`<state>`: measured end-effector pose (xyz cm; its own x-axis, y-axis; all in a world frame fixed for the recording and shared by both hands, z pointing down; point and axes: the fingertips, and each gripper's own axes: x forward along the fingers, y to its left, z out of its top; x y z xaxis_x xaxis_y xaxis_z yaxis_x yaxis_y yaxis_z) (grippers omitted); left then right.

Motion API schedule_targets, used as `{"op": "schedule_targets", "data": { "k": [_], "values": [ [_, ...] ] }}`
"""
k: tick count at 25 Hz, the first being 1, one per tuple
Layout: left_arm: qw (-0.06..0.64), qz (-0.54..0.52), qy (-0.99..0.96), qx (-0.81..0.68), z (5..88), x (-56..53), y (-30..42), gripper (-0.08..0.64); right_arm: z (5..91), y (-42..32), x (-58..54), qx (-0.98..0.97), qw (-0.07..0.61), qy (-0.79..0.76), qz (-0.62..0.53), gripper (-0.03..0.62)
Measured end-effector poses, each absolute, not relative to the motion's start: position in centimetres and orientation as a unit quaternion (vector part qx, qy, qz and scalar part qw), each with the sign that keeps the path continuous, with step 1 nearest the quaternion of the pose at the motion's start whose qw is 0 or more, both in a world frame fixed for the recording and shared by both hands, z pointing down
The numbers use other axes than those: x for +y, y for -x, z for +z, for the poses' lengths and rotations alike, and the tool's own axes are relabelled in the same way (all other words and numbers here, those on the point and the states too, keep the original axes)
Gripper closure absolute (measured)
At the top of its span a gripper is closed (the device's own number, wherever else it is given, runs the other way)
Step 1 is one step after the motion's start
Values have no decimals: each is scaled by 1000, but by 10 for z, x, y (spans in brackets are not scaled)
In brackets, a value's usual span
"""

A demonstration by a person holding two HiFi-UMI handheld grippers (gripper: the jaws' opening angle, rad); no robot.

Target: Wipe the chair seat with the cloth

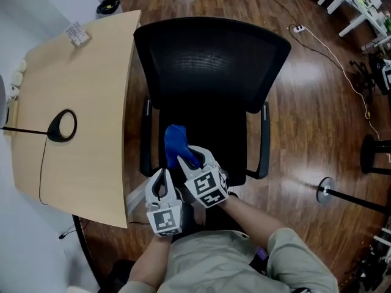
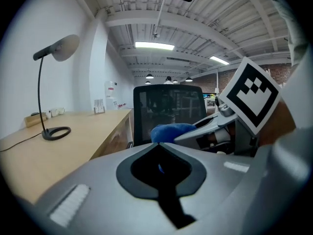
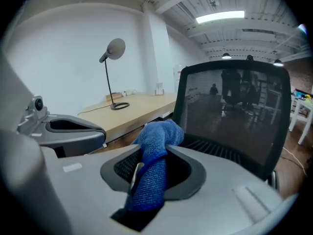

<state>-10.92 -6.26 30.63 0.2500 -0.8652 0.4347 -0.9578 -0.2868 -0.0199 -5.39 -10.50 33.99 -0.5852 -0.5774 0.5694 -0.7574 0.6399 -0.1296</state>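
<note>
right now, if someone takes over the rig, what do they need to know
Right gripper: shut on the blue cloth, held over the front left of the chair seat; contact unclear.
Left gripper: shut, empty, beside it at the seat's front edge.
Done: cloth in grip at the seat.
Left: wipe the seat; how much is already wiped cannot be told.

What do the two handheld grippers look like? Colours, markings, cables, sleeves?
The left gripper and right gripper both have pale grey moulded shells with black-lined tongs. Each carries a cube with black-and-white square markers. No cables show. The person wears a greyish short-sleeved shirt.
</note>
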Motion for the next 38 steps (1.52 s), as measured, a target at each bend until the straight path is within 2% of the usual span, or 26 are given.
{"op": "schedule_targets", "data": {
  "k": [11, 21, 31, 38],
  "values": [
    [183, 205, -753, -597, 421, -112, 118, 555, 477, 85, -181, -857, 272, -364, 241, 483],
    [206, 198, -749, -597, 525, -140, 139, 555, 600, 125, -236, -847, 297, -366, 245, 483],
    [229, 217, -738, -596, 571, -133, 152, 555, 664, 160, -268, -847, 328, -339, 243, 483],
    [228, 233, -746, -581, 571, -140, 143, 555, 671, 126, -280, -828, 333, -371, 257, 485]
  ]
}}
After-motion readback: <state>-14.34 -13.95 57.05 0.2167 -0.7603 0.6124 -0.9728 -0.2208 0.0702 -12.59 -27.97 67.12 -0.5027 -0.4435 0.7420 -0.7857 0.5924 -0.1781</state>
